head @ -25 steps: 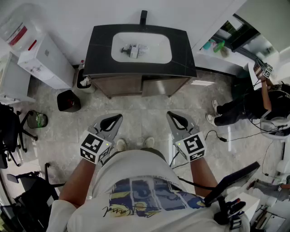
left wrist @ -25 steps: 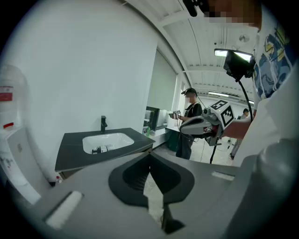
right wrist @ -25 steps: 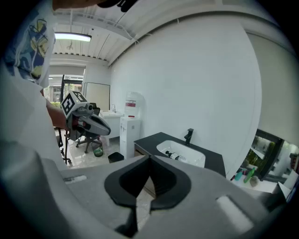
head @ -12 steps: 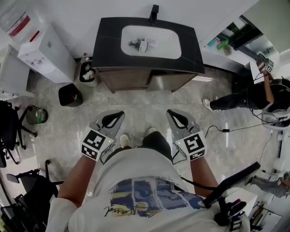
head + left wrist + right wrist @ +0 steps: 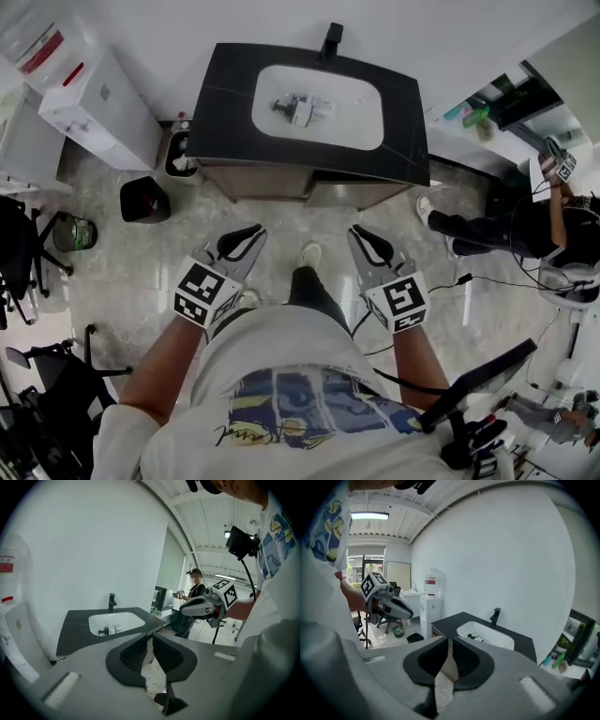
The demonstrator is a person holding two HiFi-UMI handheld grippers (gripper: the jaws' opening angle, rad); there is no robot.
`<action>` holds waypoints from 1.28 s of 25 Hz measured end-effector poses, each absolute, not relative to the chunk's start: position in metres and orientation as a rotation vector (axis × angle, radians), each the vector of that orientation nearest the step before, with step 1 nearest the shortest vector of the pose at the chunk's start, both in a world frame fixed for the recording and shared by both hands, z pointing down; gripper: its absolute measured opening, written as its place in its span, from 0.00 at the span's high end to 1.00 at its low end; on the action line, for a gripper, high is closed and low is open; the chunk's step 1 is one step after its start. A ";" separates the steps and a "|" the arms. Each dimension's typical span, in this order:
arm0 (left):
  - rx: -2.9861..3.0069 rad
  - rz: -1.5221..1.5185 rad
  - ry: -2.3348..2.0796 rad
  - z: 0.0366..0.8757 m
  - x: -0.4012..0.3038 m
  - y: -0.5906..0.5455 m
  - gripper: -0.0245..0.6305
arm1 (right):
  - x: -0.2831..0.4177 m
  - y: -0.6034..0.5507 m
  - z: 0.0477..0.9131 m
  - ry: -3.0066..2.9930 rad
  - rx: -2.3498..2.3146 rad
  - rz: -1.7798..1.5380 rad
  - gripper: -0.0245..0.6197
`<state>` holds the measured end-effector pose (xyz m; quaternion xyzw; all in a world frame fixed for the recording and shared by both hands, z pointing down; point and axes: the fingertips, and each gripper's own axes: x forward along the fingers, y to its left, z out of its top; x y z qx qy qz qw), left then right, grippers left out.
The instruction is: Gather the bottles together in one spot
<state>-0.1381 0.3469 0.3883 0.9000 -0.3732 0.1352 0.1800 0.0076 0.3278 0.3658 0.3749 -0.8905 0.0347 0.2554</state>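
Small bottles (image 5: 298, 107) lie in the white basin (image 5: 352, 117) (black counter (image 5: 225, 103) around).

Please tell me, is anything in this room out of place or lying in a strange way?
Yes. A few small bottles sit in a loose heap inside the white basin of the black vanity, and some seem to lie on their sides. A sink is an odd place for them. Nothing looks spilled or broken.

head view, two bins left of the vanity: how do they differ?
The black bin stands in the open, apart from the vanity; the second bin sits tight against the vanity's left side. The black bin looks dark all over; the second bin shows white inside. Both stand on the floor.
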 end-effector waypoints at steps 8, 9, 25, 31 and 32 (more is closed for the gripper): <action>2.454 0.428 -1.148 0.387 -0.078 0.244 0.88 | 0.061 0.221 0.367 -2.494 0.902 0.078 0.89; 2.439 0.425 -1.161 0.388 -0.071 0.232 0.88 | 0.068 0.210 0.367 -2.501 0.887 0.079 0.89; 2.098 0.299 -1.234 0.448 -0.068 0.069 0.87 | 0.089 0.102 0.402 -2.484 0.841 0.180 0.88; 1.998 0.300 -1.214 0.484 -0.085 0.002 0.83 | 0.070 0.059 0.401 -2.421 0.899 0.192 0.87; 1.973 0.305 -1.206 0.494 -0.087 -0.007 0.83 | 0.068 0.052 0.404 -2.407 0.909 0.199 0.87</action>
